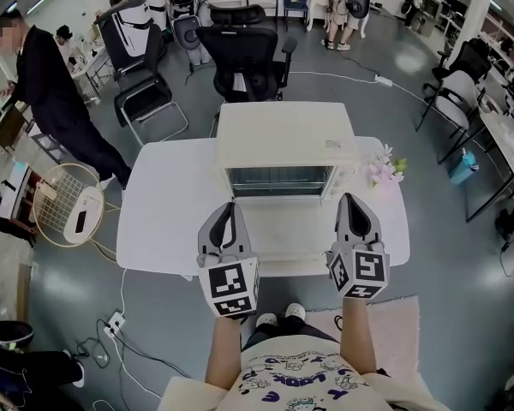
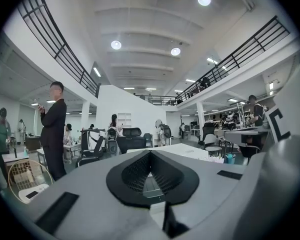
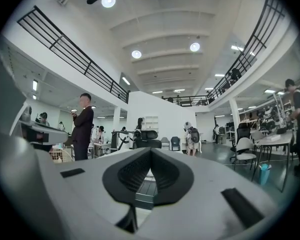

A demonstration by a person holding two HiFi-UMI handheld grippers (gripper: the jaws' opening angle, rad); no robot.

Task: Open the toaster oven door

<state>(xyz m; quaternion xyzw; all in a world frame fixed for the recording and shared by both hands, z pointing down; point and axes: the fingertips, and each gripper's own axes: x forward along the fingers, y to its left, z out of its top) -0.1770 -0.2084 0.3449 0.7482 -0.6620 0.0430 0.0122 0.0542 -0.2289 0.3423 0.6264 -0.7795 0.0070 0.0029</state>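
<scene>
A cream toaster oven [image 1: 284,135] stands mid-table on the white table [image 1: 167,221], and its wire rack [image 1: 278,181] shows at the front. A cream panel [image 1: 284,229], apparently the door folded down flat, reaches from the oven's front toward me. My left gripper [image 1: 230,205] hovers at the panel's left side, shut and empty. My right gripper [image 1: 351,197] hovers at its right side, also shut and empty. Neither touches the oven. In the left gripper view the left gripper [image 2: 150,154] has its pads together; the right gripper [image 3: 150,151] looks the same in the right gripper view.
Pink flowers [image 1: 384,171] sit on the table right of the oven. Black office chairs [image 1: 244,58] stand behind the table. A person in black [image 1: 56,101] stands far left, near a round wire frame [image 1: 64,204] on the floor. A pink mat [image 1: 394,324] lies at my feet.
</scene>
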